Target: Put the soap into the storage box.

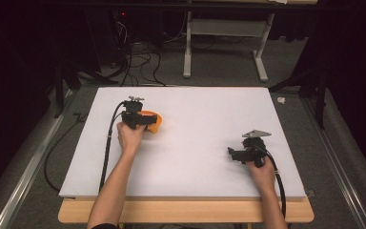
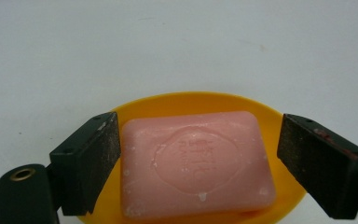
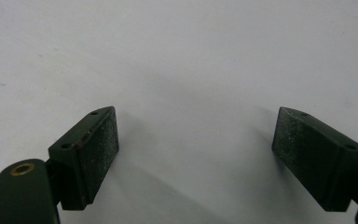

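On the left of the white table point(image 1: 195, 157), seen from the high view, the left gripper point(image 1: 148, 120) sits over an orange-yellow dish point(image 1: 156, 125), the person's left hand point(image 1: 129, 136) wrapped round its body and its cable trailing back toward the near edge. In the left gripper view the left gripper point(image 2: 198, 158) has its jaws spread wide, one on each side of a pink soap bar point(image 2: 196, 163). The left jaw's pad stands right at the bar's left edge, touching or nearly so; I cannot tell which. The right jaw stands a little clear of the bar's right edge. The jaws have hold of nothing.

The dish point(image 2: 186, 100) is shallow, round-edged and bright yellow-orange, and the soap bar lies flat in its middle, taking up most of its floor. The bar is a rounded rectangle, pale pink, with an oval stamp and raised lettering pressed into its top face; the lettering is too soft to read. Small whitish flecks sit along its edges and corners.

Further right in the high view, well apart from the dish, the right gripper point(image 1: 232, 154) is held low over bare table by the right hand point(image 1: 262, 171). In the right gripper view the right gripper point(image 3: 196, 154) has its jaws wide apart, with only white surface between them
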### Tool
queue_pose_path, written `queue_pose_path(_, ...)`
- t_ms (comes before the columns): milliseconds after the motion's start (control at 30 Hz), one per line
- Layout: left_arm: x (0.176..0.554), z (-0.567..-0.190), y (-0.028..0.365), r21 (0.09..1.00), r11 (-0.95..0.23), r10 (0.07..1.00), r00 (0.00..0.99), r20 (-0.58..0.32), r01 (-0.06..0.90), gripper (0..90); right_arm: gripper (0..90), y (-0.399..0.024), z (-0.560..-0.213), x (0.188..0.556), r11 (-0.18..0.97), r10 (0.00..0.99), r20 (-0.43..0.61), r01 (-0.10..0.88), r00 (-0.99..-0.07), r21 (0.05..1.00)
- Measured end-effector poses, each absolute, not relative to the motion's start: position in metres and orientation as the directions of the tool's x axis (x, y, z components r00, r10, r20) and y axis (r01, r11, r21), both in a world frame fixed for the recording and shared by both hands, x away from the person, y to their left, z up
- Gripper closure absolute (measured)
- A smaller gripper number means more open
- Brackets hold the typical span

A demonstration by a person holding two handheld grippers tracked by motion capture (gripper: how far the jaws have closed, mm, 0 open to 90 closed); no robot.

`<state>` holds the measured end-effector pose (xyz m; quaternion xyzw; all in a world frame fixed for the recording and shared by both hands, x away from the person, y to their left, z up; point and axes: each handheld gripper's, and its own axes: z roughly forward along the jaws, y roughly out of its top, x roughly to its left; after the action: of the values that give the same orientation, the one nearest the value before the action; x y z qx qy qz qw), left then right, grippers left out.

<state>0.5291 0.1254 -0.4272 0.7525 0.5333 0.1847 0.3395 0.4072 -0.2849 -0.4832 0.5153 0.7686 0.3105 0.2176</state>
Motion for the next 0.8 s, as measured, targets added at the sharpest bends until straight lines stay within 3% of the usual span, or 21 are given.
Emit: queue_pose_path(800, 0.499, -0.399, 0.133, 0.771, -0.227, 0.897, 0.435, -0.072, 0.595, 15.3, 15.0, -0.285, -0.483, 0.407, 0.276, 0.927, -0.014, 0.657, -0.374, 0.702)
